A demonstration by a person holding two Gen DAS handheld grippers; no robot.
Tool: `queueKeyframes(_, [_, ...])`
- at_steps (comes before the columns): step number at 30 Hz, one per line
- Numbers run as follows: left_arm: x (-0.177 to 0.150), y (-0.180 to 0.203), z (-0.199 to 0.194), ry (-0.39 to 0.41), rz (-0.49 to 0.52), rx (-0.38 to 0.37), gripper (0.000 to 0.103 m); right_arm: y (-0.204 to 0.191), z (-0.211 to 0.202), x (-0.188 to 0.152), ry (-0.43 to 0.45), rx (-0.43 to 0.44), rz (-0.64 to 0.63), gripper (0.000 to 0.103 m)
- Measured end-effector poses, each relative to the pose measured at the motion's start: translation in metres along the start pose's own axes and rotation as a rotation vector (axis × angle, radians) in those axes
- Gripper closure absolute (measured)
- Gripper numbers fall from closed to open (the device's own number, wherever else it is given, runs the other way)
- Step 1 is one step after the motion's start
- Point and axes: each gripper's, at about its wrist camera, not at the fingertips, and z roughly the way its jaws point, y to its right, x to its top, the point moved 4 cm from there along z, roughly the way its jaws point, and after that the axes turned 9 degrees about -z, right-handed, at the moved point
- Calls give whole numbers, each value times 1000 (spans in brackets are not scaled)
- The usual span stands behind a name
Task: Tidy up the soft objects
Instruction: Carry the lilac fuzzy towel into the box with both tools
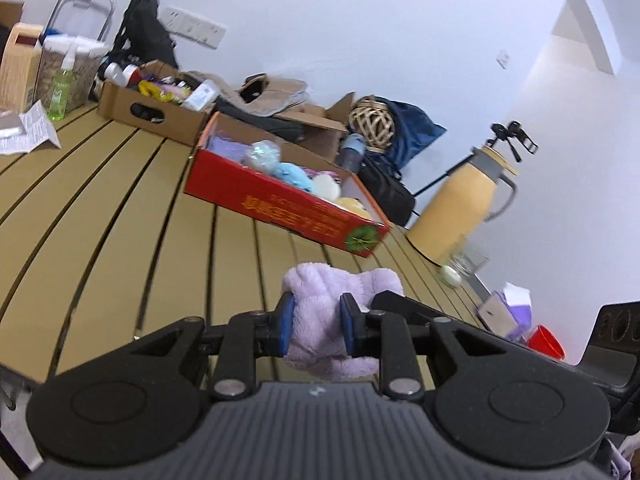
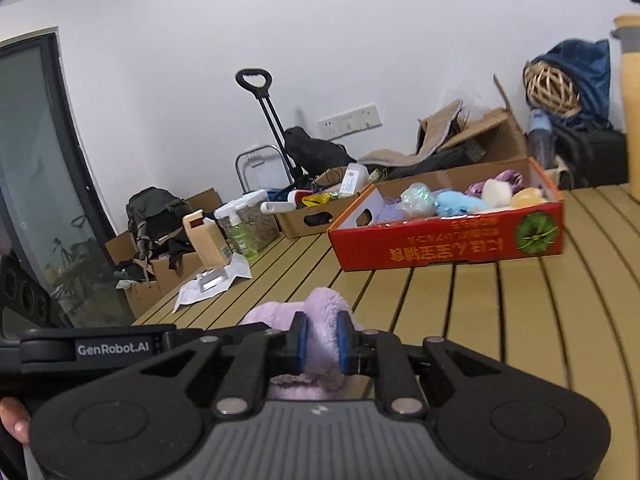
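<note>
A fluffy lilac cloth [image 1: 336,312] hangs between both grippers above the slatted table. My left gripper [image 1: 317,324] is shut on one end of the cloth. My right gripper [image 2: 320,340] is shut on the other end of the lilac cloth [image 2: 320,320]. The left gripper's body shows at the left edge of the right wrist view [image 2: 92,348]. A red cardboard box [image 1: 280,204] lies ahead on the table and holds several soft toys, among them a blue plush [image 2: 456,204] and a yellow one [image 2: 528,196]. The red box also shows in the right wrist view [image 2: 448,244].
A brown cardboard box [image 1: 140,108] of mixed items stands behind the red box. A yellow thermos jug [image 1: 460,200] and a glass [image 1: 464,264] stand at the table's right end. A green spray bottle [image 2: 240,232], a carton [image 2: 208,240] and papers [image 2: 212,284] sit at the left end.
</note>
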Motion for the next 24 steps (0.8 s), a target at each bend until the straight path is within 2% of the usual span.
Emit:
queueKeyframes(8, [-30,27,-34,25,53,-31,78,-16,-60,-9,48,-26,-48,89])
queueKeyframes(13, [-21,24,-27,3,19,-73,78,-18,-74,-11,64,-33,-51,89])
queueKeyframes(16, [13,20,-10,13,10,-106,78,-15,-65,2,74,-37,-75,89])
queueKeyframes(19, [63,15,18,29,1,-114,78,-3,-36,40,100,-26,-111,89])
queueKeyframes(21, [103,9,45,32,-1,-105,78,9,-6,69,102,-2,-104,89])
queueKeyframes(24, [162,-3,97,27,1,-54,78,33,58,117,81,19,-91,89])
